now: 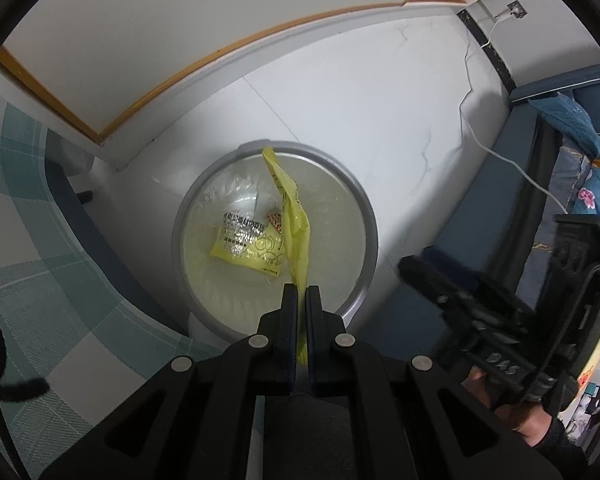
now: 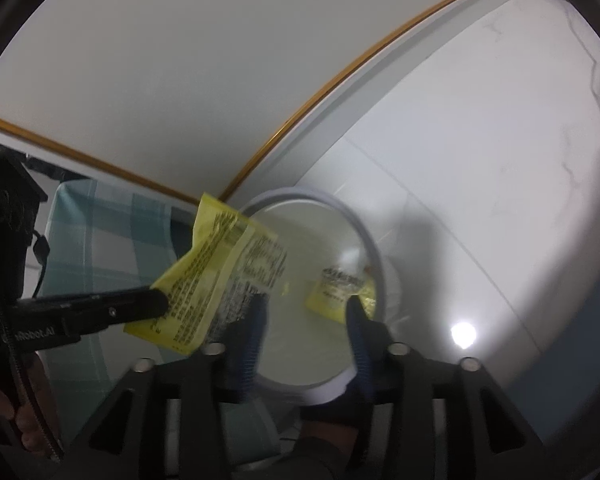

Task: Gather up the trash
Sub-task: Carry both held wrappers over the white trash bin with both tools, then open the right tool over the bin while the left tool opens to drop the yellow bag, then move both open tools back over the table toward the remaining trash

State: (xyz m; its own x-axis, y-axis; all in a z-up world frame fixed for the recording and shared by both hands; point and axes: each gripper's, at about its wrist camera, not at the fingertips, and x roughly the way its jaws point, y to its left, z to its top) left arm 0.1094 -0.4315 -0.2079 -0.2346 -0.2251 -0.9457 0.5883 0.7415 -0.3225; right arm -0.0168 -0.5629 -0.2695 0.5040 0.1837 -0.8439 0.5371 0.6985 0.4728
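Checked cloth (image 1: 40, 240) at frame left, white cable (image 1: 500, 156) upper right. Left gripper (image 1: 301, 300) clenched on yellow wrapper (image 1: 294, 224) above bin (image 1: 370, 216); second wrapper (image 1: 248, 248) inside. Right gripper (image 2: 306, 312) released, empty.

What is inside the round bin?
In the bin lies one yellow wrapper beside a small orange scrap. The yellow wrapper in the left tool hangs above, covering part of the bottom.

To my left lies a teal and white checked cloth (image 1: 40, 240). The white tiled floor (image 1: 360, 120) runs to a wall with wooden trim (image 1: 148, 92). A white cable (image 1: 500, 160) trails from a wall socket (image 1: 516, 9) toward blue flowered bedding (image 1: 580, 168).
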